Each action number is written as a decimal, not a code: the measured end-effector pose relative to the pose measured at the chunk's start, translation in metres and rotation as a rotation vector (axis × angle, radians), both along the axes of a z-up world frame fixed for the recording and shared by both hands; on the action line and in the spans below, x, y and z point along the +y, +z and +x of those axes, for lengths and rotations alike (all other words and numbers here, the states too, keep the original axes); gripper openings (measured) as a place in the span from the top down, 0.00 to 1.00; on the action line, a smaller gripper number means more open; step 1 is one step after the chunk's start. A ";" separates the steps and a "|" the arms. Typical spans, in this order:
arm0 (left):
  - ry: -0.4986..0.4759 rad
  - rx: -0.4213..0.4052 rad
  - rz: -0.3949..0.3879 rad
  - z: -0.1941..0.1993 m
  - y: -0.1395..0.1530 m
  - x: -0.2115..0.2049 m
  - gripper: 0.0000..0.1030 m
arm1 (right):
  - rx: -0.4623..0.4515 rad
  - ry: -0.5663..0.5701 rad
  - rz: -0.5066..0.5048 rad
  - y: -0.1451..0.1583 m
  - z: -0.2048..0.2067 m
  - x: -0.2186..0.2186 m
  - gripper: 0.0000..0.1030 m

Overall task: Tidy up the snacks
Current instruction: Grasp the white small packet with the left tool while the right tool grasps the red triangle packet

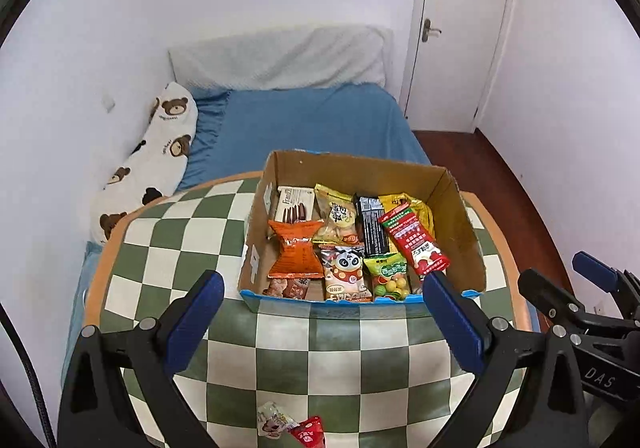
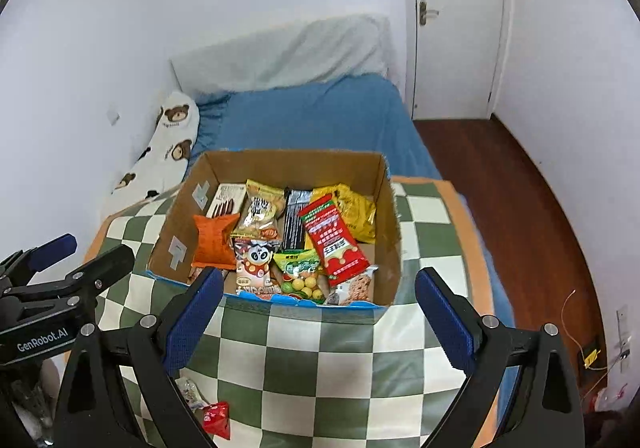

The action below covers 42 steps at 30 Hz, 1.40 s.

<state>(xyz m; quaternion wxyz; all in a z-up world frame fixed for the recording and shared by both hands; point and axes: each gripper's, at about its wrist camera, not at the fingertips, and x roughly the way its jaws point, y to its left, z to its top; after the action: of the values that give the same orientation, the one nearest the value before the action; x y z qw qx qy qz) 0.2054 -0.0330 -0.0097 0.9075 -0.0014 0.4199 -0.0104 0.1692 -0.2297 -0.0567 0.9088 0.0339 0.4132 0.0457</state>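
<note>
Right, left wrist view first: the left gripper (image 1: 320,300) hangs over the green-and-white checkered tablecloth (image 1: 320,360), jaws spread wide, nothing between the blue pads (image 1: 192,324). Straight ahead sits the cardboard box (image 1: 460,224), packed with snacks: an orange packet (image 1: 296,252), a panda-print packet (image 1: 344,276), a green candy bag (image 1: 387,276), a red sachet (image 1: 414,238), a black bar (image 1: 372,224) and a white box reading roughly "Franzzi" (image 1: 294,204). Near the bottom edge, a small red wrapper (image 1: 310,430) and a clear wrapper (image 1: 274,418) lie loose on the cloth, touching each other. At the right, the other tool's frame shows "DAS".

Now the right wrist view: the right gripper (image 2: 320,300) is likewise wide open and empty, just short of the box's front wall. Same box, same snacks, plus a yellow bag (image 2: 356,208) at the back. "GenRobot.AI" reads clearly on the left gripper's body at far left.
</note>
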 end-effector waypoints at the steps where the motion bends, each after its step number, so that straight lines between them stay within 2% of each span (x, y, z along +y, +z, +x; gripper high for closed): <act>1: 0.001 -0.007 -0.001 -0.004 0.003 -0.001 0.01 | -0.008 -0.001 0.000 0.002 -0.005 -0.001 0.04; 8: 0.005 -0.038 0.028 -0.025 0.007 -0.006 0.01 | -0.032 -0.015 0.036 0.012 -0.026 -0.008 0.04; 11: 0.015 -0.017 0.052 -0.030 -0.003 -0.004 0.01 | -0.008 -0.003 0.068 0.004 -0.031 -0.007 0.04; 14: 0.028 0.028 0.048 -0.037 -0.022 0.007 0.01 | 0.050 0.035 0.085 -0.017 -0.034 0.001 0.04; 17: 0.068 0.084 0.094 -0.044 -0.048 0.025 0.01 | 0.141 0.099 0.112 -0.050 -0.039 0.017 0.05; 18: 0.084 0.104 0.112 -0.047 -0.057 0.033 0.01 | 0.173 0.121 0.117 -0.062 -0.040 0.024 0.08; 19: 0.099 0.125 0.131 -0.050 -0.067 0.041 0.01 | 0.209 0.149 0.130 -0.076 -0.041 0.031 0.19; 21: 0.128 0.183 0.165 -0.055 -0.089 0.057 0.01 | 0.299 0.199 0.133 -0.106 -0.043 0.048 0.29; 25: 0.145 0.290 0.214 -0.069 -0.135 0.088 0.01 | 0.470 0.261 0.212 -0.169 -0.047 0.077 0.29; 31: 0.122 0.417 0.244 -0.087 -0.186 0.107 0.01 | 0.646 0.309 0.282 -0.240 -0.053 0.124 0.29; 34: 0.112 0.464 0.247 -0.093 -0.203 0.112 0.01 | 0.733 0.313 0.310 -0.272 -0.052 0.145 0.29; 36: 0.102 0.489 0.253 -0.094 -0.213 0.114 0.01 | 0.773 0.317 0.286 -0.293 -0.052 0.158 0.29; 38: 0.084 0.515 0.249 -0.093 -0.222 0.114 0.01 | 0.800 0.324 0.265 -0.308 -0.054 0.168 0.43; 39: 0.077 0.522 0.250 -0.093 -0.225 0.113 0.01 | 0.813 0.322 0.252 -0.317 -0.056 0.172 0.58; 42: 0.040 0.552 0.233 -0.089 -0.234 0.106 0.01 | 0.781 0.311 0.248 -0.318 -0.062 0.168 0.61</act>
<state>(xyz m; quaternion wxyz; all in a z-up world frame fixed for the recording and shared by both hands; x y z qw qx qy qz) 0.1159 0.0728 -0.2433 0.7532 0.0918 0.6489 0.0564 0.1070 -0.0614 -0.3743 0.6559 0.0947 0.7174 0.2150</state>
